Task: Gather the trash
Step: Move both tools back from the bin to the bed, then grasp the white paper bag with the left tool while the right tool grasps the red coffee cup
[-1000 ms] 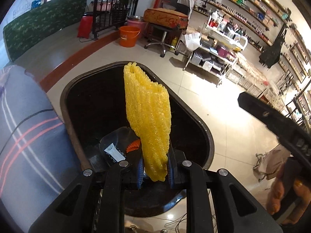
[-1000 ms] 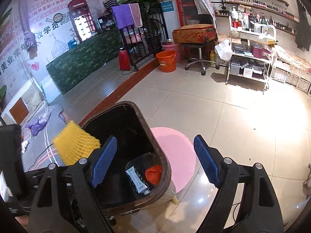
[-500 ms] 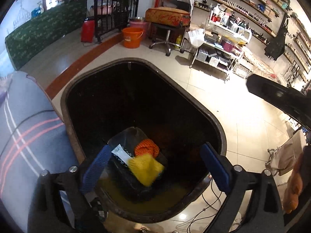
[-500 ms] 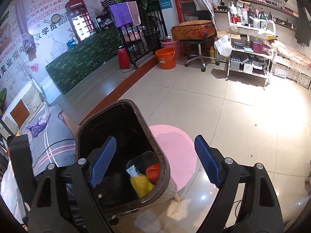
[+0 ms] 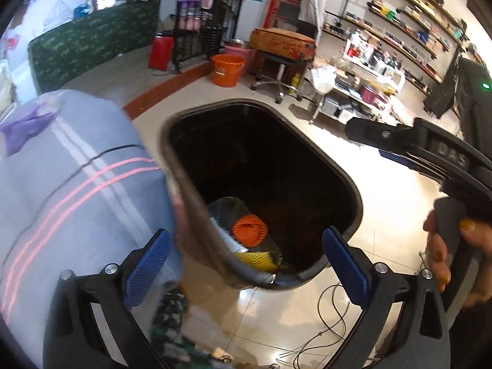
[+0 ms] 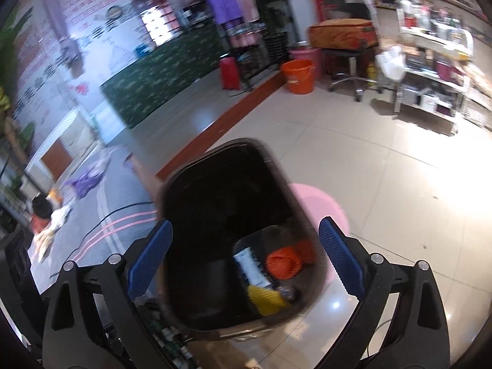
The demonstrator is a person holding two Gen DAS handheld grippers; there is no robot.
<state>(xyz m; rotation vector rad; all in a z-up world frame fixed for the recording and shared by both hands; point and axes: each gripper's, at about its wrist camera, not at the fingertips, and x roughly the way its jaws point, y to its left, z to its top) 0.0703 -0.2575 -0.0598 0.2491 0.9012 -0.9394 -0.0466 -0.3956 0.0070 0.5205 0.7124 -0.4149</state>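
A black trash bin (image 5: 335, 166) stands on the floor beside a grey bed; it also shows in the right wrist view (image 6: 172, 203). At its bottom lie a yellow foam net (image 5: 255, 259), an orange foam net (image 5: 249, 230) and a white packet (image 5: 227, 240); the right wrist view shows the yellow net (image 6: 264, 303) and orange net (image 6: 283, 264) too. My left gripper (image 5: 246, 270) is open and empty above the bin's near rim. My right gripper (image 6: 243, 258) is open and empty over the bin; its body shows in the left wrist view (image 5: 430, 153).
A grey bedcover with pink stripes (image 5: 61, 178) lies left of the bin, with a purple cloth (image 6: 86, 181) and small items (image 6: 49, 215) on it. A pink round stool (image 6: 319, 206) stands right of the bin. An orange bucket (image 5: 227, 70), chair and shelves stand farther back. Cables (image 5: 326, 313) lie on the floor.
My left gripper opened and let go of the yellow foam net, which fell into the bin. Both grippers have since shifted slightly over the bin.
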